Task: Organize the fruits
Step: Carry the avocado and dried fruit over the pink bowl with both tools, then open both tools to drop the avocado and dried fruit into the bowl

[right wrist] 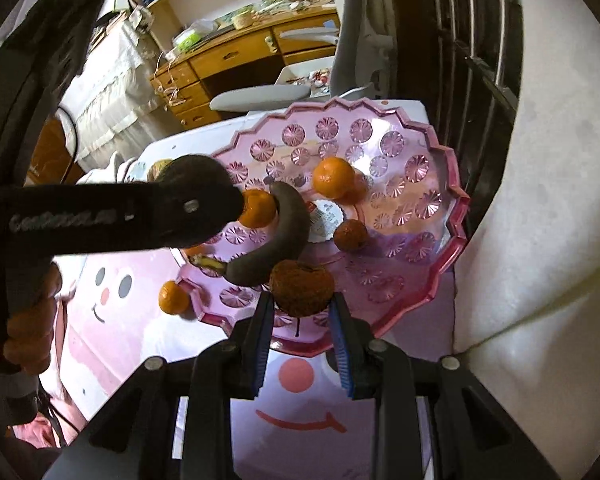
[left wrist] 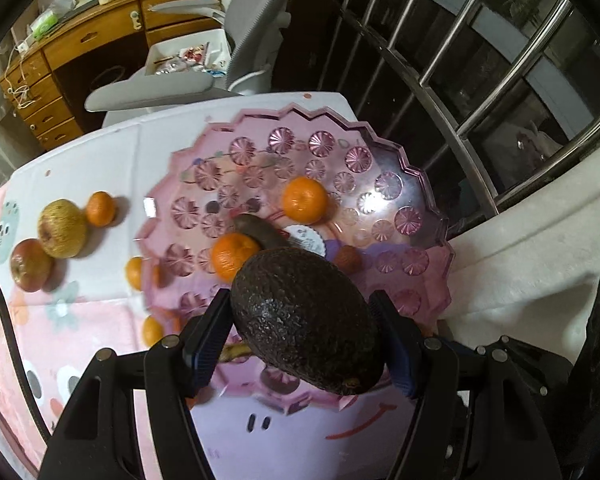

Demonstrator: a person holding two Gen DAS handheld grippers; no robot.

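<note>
My left gripper (left wrist: 300, 312) is shut on a dark avocado (left wrist: 306, 322) and holds it above the near edge of the pink scalloped tray (left wrist: 416, 184). Two oranges (left wrist: 305, 199) and a blackened banana (left wrist: 260, 232) lie in the tray, with a small brown fruit (left wrist: 347, 259). My right gripper (right wrist: 300, 308) is shut on a brown rough fruit (right wrist: 301, 287) over the tray's near rim (right wrist: 452, 248). The left gripper's arm (right wrist: 120, 216) crosses the right wrist view with the avocado (right wrist: 192, 172) behind it.
On the pink cartoon cloth (left wrist: 100, 320) left of the tray lie a yellow pear-like fruit (left wrist: 62, 228), a reddish apple (left wrist: 30, 266) and small oranges (left wrist: 100, 208). An orange (right wrist: 174, 297) sits by the tray's left rim. A metal window grille (left wrist: 480, 60) and white wall stand at the right.
</note>
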